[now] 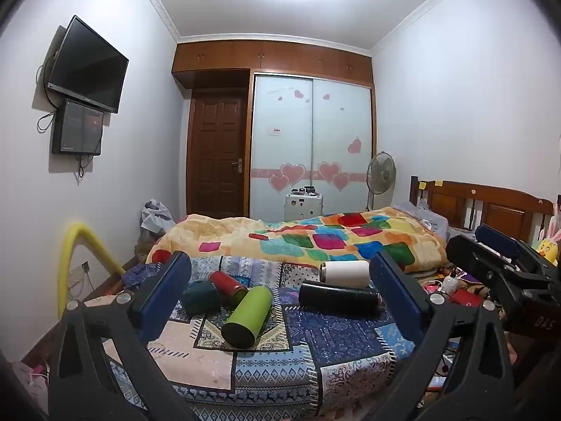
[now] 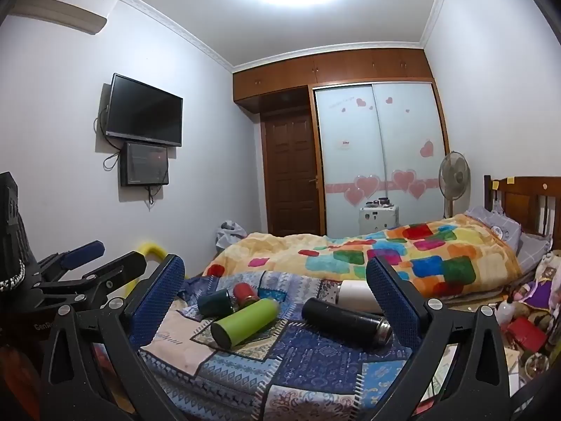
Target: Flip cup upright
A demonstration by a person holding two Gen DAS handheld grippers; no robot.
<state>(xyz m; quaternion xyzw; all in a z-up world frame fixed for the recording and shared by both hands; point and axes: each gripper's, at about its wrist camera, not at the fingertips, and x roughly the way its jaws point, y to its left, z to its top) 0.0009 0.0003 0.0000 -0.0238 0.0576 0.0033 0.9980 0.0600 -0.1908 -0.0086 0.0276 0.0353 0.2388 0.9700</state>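
Note:
Several cups lie on their sides on a patterned blue cloth [image 1: 326, 343] on the bed: a lime green one [image 1: 247, 315] [image 2: 245, 321], a black one [image 1: 338, 297] [image 2: 345, 321], a white one [image 1: 345, 273] [image 2: 356, 293], a red one [image 1: 228, 283] [image 2: 245, 293] and a dark teal one [image 1: 200, 297] [image 2: 214, 302]. My left gripper [image 1: 280, 301] is open and empty, held above the near edge of the cloth. My right gripper [image 2: 277, 301] is open and empty too, level with the left one; it also shows at the right of the left wrist view [image 1: 491, 263].
A colourful quilt [image 1: 315, 238] lies behind the cloth. A wooden headboard [image 1: 491, 207] and toys [image 1: 547, 245] stand at the right. A yellow foam tube [image 1: 75, 249] arches at the left. Clutter and a red box [image 2: 526, 333] lie to the right.

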